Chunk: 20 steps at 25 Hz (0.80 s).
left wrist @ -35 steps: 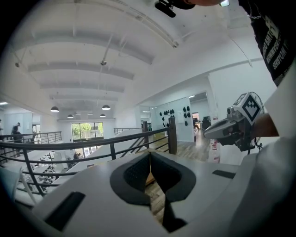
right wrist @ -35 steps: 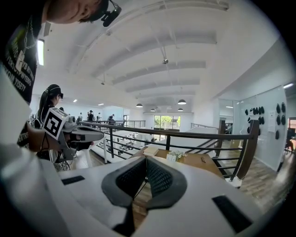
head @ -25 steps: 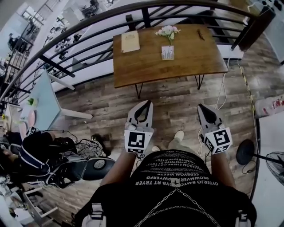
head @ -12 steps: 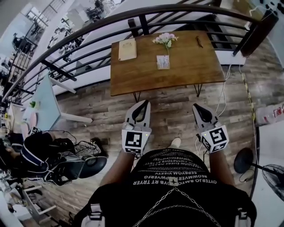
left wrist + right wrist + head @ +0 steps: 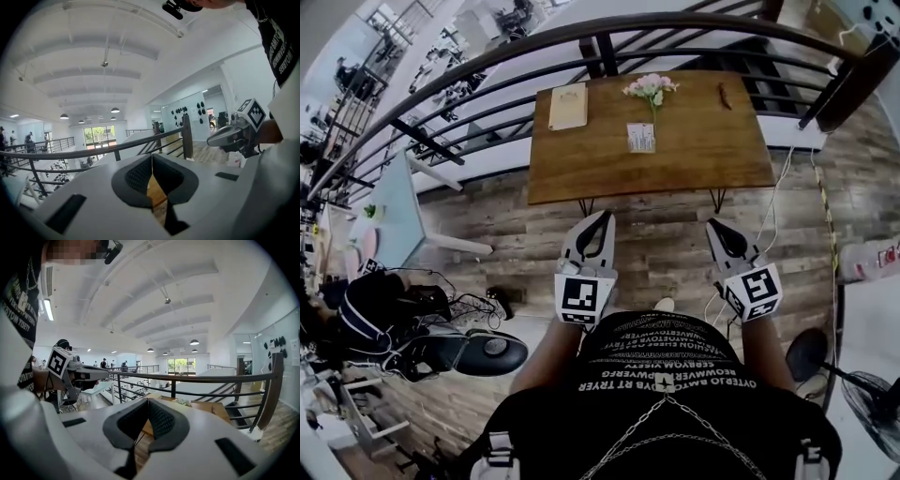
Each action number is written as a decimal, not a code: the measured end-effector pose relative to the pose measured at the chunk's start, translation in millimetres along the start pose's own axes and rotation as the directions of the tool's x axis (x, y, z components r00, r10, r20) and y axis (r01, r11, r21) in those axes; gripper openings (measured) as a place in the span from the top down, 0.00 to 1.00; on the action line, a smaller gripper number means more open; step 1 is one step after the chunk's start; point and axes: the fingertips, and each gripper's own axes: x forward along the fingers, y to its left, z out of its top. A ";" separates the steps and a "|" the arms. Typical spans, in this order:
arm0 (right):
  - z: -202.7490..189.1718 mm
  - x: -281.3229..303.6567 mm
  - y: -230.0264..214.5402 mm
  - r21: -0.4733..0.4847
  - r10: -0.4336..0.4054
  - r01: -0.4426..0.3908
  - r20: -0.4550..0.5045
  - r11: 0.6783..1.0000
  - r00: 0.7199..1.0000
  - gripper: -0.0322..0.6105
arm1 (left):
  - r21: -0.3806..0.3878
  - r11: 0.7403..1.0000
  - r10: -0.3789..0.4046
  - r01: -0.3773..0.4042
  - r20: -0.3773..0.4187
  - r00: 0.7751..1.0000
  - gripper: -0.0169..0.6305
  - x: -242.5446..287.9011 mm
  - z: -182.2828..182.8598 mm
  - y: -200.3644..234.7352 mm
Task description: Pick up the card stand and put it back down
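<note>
Closing on the table [image 5: 703,155]. We judge the pick hasn't begun, this is the approach step. The card stand [image 5: 641,137] stands upright near the middle of the tabletop, just in front of the flowers [image 5: 652,86]. It's too small from here to tell whether the two touch.

The left gripper [image 5: 605,218] and right gripper [image 5: 713,226] both hang over the floor [image 5: 661,246], short of the table's near edge. Both are clenched with nothing in them, and each gripper's own view shows its pads meeting at the tips.

The next move, as we read it:
- Step in until the stand is within reach.
- Release one pair of jaws before arrival.
- Come at the stand from the near side and pinch it low across its thin faces.
- The stand sits between our two lines, slightly nearer the left one.

Edges and room:
- The railing [image 5: 487,58] runs close behind the table's far edge, so there's no room to overshoot.
- The flowers right behind the stand could tip if we push forward.
- The notebook [image 5: 568,106] and a small dark thing [image 5: 724,94] lie toward the far corners, well apart from the stand.
- The near half of the tabletop is bare, which leaves good room for lifting and setting down.
- The floor ahead is open.
</note>
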 end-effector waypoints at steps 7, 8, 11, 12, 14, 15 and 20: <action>-7.5 -5.9 -16.8 0.010 0.003 -0.003 -0.004 1.000 1.000 0.93 | 0.006 1.000 -0.008 0.008 0.007 1.000 0.93 16.7 7.6 -15.8; -8.4 -7.4 -19.4 0.015 0.000 0.000 -0.003 1.000 1.000 0.93 | 0.010 1.000 -0.011 0.011 0.013 1.000 0.93 17.6 10.5 -18.8; -11.9 -10.5 -20.9 0.030 0.001 0.000 -0.009 1.000 1.000 0.93 | 0.017 1.000 -0.015 0.014 0.012 1.000 0.93 14.4 12.3 -22.8; -13.2 -10.4 -19.6 0.032 0.004 -0.004 -0.013 0.999 1.000 0.93 | 0.015 1.000 -0.012 0.012 0.007 1.000 0.93 12.2 10.2 -21.8; -14.4 -7.2 -15.5 0.033 0.016 -0.015 -0.017 0.999 1.000 0.93 | 0.008 1.000 -0.002 0.002 -0.008 1.000 0.93 7.9 3.9 -17.6; -13.5 -4.5 -12.9 0.032 0.022 -0.022 -0.015 0.999 1.000 0.93 | 0.005 1.000 0.004 -0.003 -0.015 1.000 0.93 5.5 0.8 -15.3; -9.3 12.2 2.9 0.030 0.051 -0.050 -0.011 0.998 0.999 0.93 | 0.003 1.000 0.017 -0.017 -0.043 0.999 0.93 -4.8 -11.7 -0.9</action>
